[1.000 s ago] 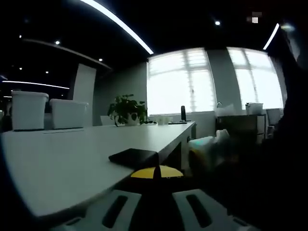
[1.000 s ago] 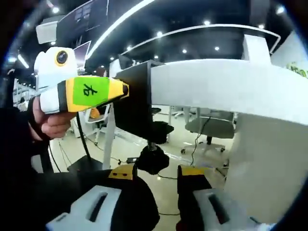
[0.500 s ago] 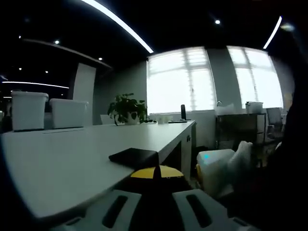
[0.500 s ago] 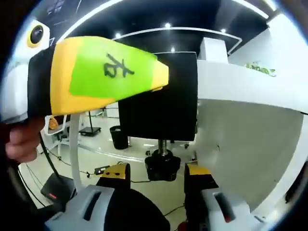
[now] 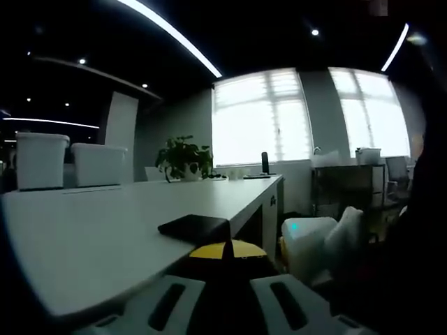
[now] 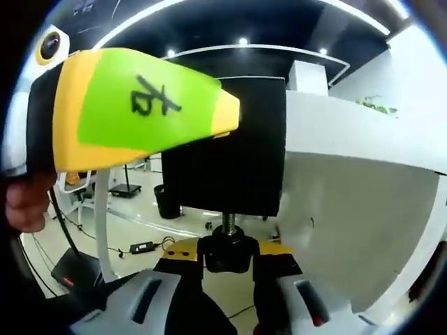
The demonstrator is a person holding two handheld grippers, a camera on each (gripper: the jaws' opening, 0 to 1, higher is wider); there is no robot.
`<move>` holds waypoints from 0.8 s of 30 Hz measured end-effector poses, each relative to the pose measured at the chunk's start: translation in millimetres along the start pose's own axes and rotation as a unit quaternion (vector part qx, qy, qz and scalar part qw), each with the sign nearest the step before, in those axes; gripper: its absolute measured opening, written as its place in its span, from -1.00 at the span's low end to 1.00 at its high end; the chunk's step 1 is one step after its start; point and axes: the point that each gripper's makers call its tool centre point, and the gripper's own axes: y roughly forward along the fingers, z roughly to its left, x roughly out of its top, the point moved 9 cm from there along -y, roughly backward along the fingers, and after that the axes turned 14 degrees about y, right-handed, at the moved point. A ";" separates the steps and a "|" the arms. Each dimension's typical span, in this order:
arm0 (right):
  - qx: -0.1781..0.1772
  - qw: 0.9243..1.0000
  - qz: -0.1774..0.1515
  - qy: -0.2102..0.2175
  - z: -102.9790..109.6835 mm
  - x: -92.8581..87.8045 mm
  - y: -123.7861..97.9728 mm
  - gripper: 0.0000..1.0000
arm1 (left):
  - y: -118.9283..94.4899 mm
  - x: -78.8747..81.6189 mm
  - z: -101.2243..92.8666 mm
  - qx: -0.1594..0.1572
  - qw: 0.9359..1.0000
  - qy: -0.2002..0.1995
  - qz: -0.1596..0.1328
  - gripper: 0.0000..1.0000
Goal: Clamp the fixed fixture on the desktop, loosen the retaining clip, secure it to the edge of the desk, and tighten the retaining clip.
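The black fixture [image 6: 230, 150] sits clamped over the edge of the white desk [image 6: 349, 132]. My left gripper [image 6: 227, 118], yellow-tipped with a green label, is shut on the fixture's upper part. In the left gripper view its yellow tips [image 5: 225, 250] meet at the fixture's flat black top plate [image 5: 194, 227], which lies on the desktop [image 5: 105, 223]. Below the desk, the fixture's threaded screw ends in a round black knob [image 6: 227, 252]. My right gripper [image 6: 229, 257] is shut on that knob, one yellow-tipped jaw on each side. Its white body [image 5: 318, 241] appears past the desk edge.
Two white bins [image 5: 42, 159] and a potted plant [image 5: 183, 157] stand far along the desk. A shelf unit [image 5: 353, 181] stands by bright windows. A hand [image 6: 28, 202] holds the left gripper. Below are a black waste bin [image 6: 167, 201], cables and a desk leg [image 6: 103, 223].
My right gripper came in under the fixture and its jaws narrowed onto the screw knob. The left gripper kept still on the fixture.
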 end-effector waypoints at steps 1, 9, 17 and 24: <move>0.011 1.000 0.000 -0.007 -1.5 0.4 0.8 -0.51 | 0.1 -0.1 -0.2 0.000 1.000 0.002 0.001 -0.98; 0.176 0.982 0.040 -0.048 -18.2 8.1 9.2 -0.52 | 1.0 -1.4 -0.6 0.002 1.000 0.015 0.005 -0.98; 0.281 0.953 0.073 -0.086 -29.4 17.0 22.0 -0.52 | 4.0 -3.0 -1.8 0.001 1.000 0.025 0.009 -0.99; 0.334 0.936 0.078 -0.081 -33.1 12.5 28.3 -0.52 | 4.9 -4.0 -1.3 -0.002 1.000 0.026 0.008 -0.99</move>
